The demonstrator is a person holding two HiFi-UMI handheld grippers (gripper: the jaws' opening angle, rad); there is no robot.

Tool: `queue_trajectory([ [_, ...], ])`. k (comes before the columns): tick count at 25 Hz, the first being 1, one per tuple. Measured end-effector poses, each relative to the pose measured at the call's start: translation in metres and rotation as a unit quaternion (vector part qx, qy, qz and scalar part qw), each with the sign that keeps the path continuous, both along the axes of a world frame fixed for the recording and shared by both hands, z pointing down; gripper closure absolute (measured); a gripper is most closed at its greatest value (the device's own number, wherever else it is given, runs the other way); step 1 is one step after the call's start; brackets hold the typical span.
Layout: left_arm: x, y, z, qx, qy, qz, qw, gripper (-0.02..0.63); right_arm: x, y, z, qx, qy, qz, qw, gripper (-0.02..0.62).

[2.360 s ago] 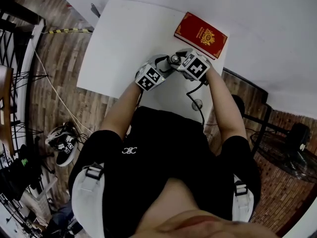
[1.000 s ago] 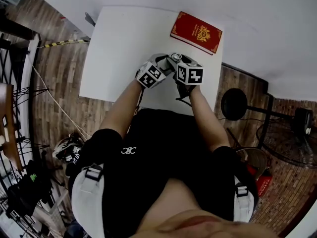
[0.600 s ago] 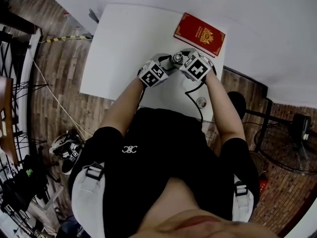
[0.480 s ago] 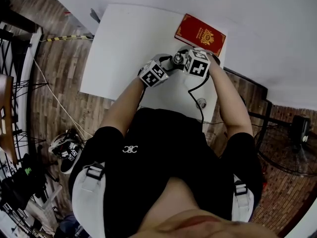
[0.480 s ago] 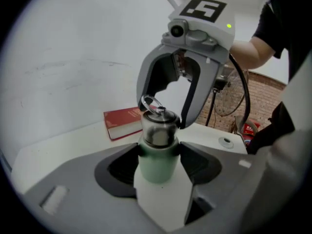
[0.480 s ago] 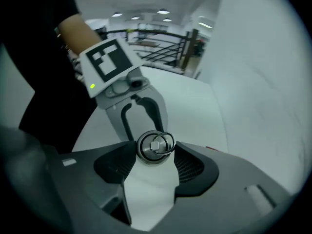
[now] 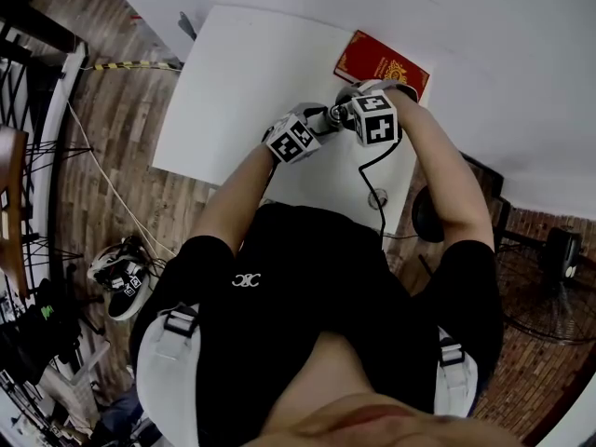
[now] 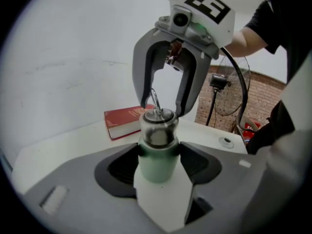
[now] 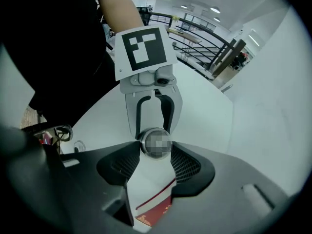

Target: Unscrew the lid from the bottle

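Pale green with a steel cap: bottle (image 8: 156, 168) clamped by its body in left gripper (image 8: 159, 155), pads pressing on both sides. Upright there, long axis crosswise to those jaws, lid (image 8: 158, 128) end uppermost. Base cut off behind that gripper's own body.

Right gripper (image 9: 155, 145) set over it from above, jaws just closing, pads now pinching the lid from either side. Looks straight down the bottle's long axis, so only a round disc seen end-on, its top surface not to be made out. Thin wire handle (image 8: 154, 101) rising between those fingers.

In the head view, nearly all hidden beneath the two marker cubes (image 7: 375, 119).

Beyond the left gripper's jaws, flat on white table (image 8: 63, 145), red book (image 8: 127, 122): gilt emblem on cover, lettering too small to read.
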State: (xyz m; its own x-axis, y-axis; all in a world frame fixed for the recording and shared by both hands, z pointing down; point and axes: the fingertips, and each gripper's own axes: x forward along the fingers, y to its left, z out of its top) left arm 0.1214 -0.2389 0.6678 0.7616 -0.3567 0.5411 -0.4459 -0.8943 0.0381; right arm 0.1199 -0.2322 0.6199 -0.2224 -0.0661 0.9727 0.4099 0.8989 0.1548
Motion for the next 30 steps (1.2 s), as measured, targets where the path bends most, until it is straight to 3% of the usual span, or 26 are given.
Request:
queue_trajectory([
  [4,-0.002,0.002,-0.003,-0.003,0.003,-0.001,1.0000,0.285,-0.005,0.003,-0.009,-0.038,-0.059,0.111,0.991,0.375],
  [6,-0.002,0.001,-0.003,-0.004,0.003,0.000,1.0000,0.285,-0.012,-0.001,-0.022,-0.054,-0.114,0.179,0.976,0.332],
  [7,-0.002,0.001,-0.003,-0.003,0.004,-0.001,1.0000,0.285,-0.016,-0.007,-0.028,-0.062,-0.154,0.231,0.959,0.330],
  [8,-0.002,0.001,-0.002,-0.003,0.004,-0.002,1.0000,0.285,-0.020,-0.013,-0.035,-0.071,-0.204,0.294,0.931,0.330],
  [9,-0.002,0.002,-0.001,-0.003,0.004,-0.003,1.0000,0.285,-0.023,-0.020,-0.042,-0.081,-0.258,0.361,0.892,0.330],
  [11,-0.003,0.003,0.000,-0.003,0.005,-0.003,1.0000,0.285,-0.024,-0.028,-0.050,-0.089,-0.354,0.473,0.802,0.330],
  [12,-0.002,0.003,0.001,-0.003,0.006,-0.003,1.0000,0.285,-0.021,-0.030,-0.051,-0.076,-0.382,0.511,0.766,0.330],
  [13,-0.002,0.003,0.001,-0.004,0.006,-0.002,1.0000,0.285,-0.016,-0.031,-0.048,-0.056,-0.397,0.540,0.740,0.330],
  [15,-0.002,0.002,0.000,-0.004,0.007,-0.001,1.0000,0.285,-0.007,-0.031,-0.037,-0.020,-0.402,0.588,0.702,0.330],
  [18,-0.004,0.002,0.000,-0.003,0.006,-0.003,1.0000,0.285,-0.005,-0.027,-0.019,-0.019,-0.401,0.646,0.649,0.328],
  [19,-0.003,0.002,0.000,-0.003,0.006,-0.003,1.0000,0.285,-0.006,-0.026,-0.014,-0.026,-0.400,0.659,0.636,0.328],
  [20,-0.003,0.002,0.000,-0.003,0.006,-0.003,1.0000,0.285,-0.007,-0.026,-0.010,-0.031,-0.395,0.668,0.630,0.328],
  [21,-0.003,0.002,0.000,-0.003,0.006,-0.004,1.0000,0.285,-0.007,-0.027,-0.007,-0.029,-0.386,0.671,0.632,0.329],
  [23,-0.003,0.002,-0.001,-0.004,0.007,-0.004,1.0000,0.285,-0.007,-0.028,-0.001,-0.009,-0.363,0.662,0.656,0.333],
  [27,-0.003,0.003,-0.001,-0.004,0.006,-0.003,1.0000,0.285,-0.010,-0.024,0.002,0.002,-0.339,0.591,0.731,0.333],
  [30,-0.004,0.003,-0.002,-0.004,0.007,-0.003,1.0000,0.285,-0.012,-0.018,0.004,-0.029,-0.310,0.505,0.805,0.334],
])
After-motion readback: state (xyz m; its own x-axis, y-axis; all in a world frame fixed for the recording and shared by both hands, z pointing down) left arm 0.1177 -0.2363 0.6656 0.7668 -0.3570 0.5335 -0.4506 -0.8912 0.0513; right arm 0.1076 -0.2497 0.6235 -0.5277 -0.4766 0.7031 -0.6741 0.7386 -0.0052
